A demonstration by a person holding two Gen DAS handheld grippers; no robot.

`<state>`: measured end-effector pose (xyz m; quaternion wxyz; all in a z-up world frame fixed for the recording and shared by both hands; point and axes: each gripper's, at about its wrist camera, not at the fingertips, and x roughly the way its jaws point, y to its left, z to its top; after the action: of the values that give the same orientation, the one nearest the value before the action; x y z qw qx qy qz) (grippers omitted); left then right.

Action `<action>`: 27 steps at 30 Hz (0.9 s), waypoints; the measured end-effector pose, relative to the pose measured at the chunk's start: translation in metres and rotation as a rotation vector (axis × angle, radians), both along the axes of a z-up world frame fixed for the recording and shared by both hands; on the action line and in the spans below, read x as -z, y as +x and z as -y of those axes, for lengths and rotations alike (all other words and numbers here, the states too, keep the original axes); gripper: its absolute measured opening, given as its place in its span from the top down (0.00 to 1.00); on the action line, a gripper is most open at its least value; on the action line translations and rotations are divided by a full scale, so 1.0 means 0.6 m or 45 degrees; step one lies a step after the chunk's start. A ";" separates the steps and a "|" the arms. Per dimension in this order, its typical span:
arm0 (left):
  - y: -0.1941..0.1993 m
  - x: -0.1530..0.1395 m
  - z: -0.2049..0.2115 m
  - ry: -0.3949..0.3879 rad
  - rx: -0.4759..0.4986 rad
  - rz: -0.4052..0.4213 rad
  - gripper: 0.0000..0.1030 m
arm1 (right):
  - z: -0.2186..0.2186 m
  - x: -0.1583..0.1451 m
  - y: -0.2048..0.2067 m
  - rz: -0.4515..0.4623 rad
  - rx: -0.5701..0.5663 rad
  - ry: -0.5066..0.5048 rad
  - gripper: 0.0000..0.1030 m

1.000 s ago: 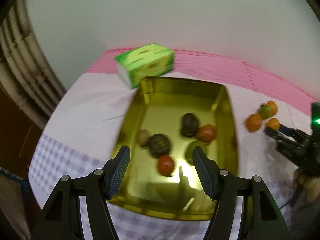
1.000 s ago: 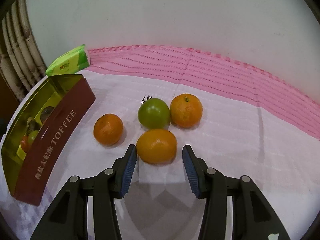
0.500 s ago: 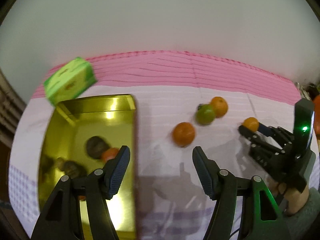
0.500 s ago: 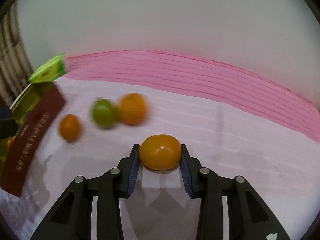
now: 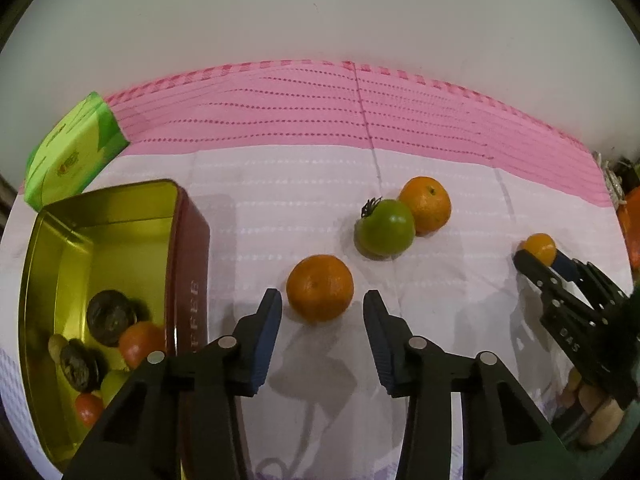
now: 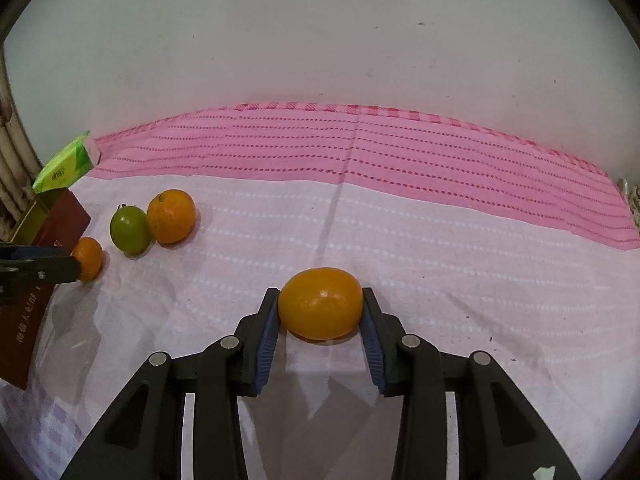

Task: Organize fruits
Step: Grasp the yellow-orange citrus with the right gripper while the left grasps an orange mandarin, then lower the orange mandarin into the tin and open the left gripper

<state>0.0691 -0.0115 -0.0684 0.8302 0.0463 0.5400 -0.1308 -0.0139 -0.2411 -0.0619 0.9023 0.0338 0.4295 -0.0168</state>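
My left gripper (image 5: 322,332) is open, its fingertips either side of and just short of an orange tangerine (image 5: 320,287) on the cloth. Behind it lie a green tomato (image 5: 386,227) and another orange (image 5: 426,205), touching each other. My right gripper (image 6: 320,320) is shut on an oval yellow-orange fruit (image 6: 320,303) low over the cloth; it also shows in the left wrist view (image 5: 539,247). A red and gold tin (image 5: 120,224) at the left holds several small fruits. The same three loose fruits show at the left of the right wrist view (image 6: 132,229).
A green tissue pack (image 5: 70,150) lies behind the tin by the wall. The cloth (image 6: 400,240) is white in front and pink at the back against a white wall. An orange object (image 5: 631,224) sits at the far right edge.
My left gripper has swung right from over the tin to the loose tangerine. My right gripper has closed on the oval fruit and carried it right, away from the others.
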 end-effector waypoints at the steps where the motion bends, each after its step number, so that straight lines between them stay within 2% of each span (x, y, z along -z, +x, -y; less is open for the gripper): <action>1: 0.004 0.004 0.002 0.002 0.003 -0.006 0.58 | -0.002 0.000 0.002 0.001 0.000 0.007 0.65; 5: 0.012 0.015 0.009 0.030 0.009 -0.007 0.59 | -0.008 0.002 0.007 0.000 0.000 0.019 0.64; 7: 0.010 0.017 0.011 0.051 0.014 0.016 0.64 | -0.008 0.001 0.006 0.000 0.000 0.020 0.64; 14: -0.002 0.010 0.008 0.043 0.019 0.026 0.66 | -0.009 0.001 0.005 -0.001 0.000 0.017 0.64; 21: -0.027 -0.046 -0.017 0.008 0.016 0.094 0.67 | -0.009 0.000 0.003 -0.007 0.007 0.015 0.64; 27: -0.028 -0.098 -0.086 0.022 -0.076 0.175 0.67 | -0.013 0.002 0.007 -0.009 0.008 0.010 0.64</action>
<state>0.0524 0.0400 -0.0096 0.8684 0.0462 0.4839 -0.0980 -0.0099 -0.2332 -0.0633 0.9005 0.0386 0.4328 -0.0179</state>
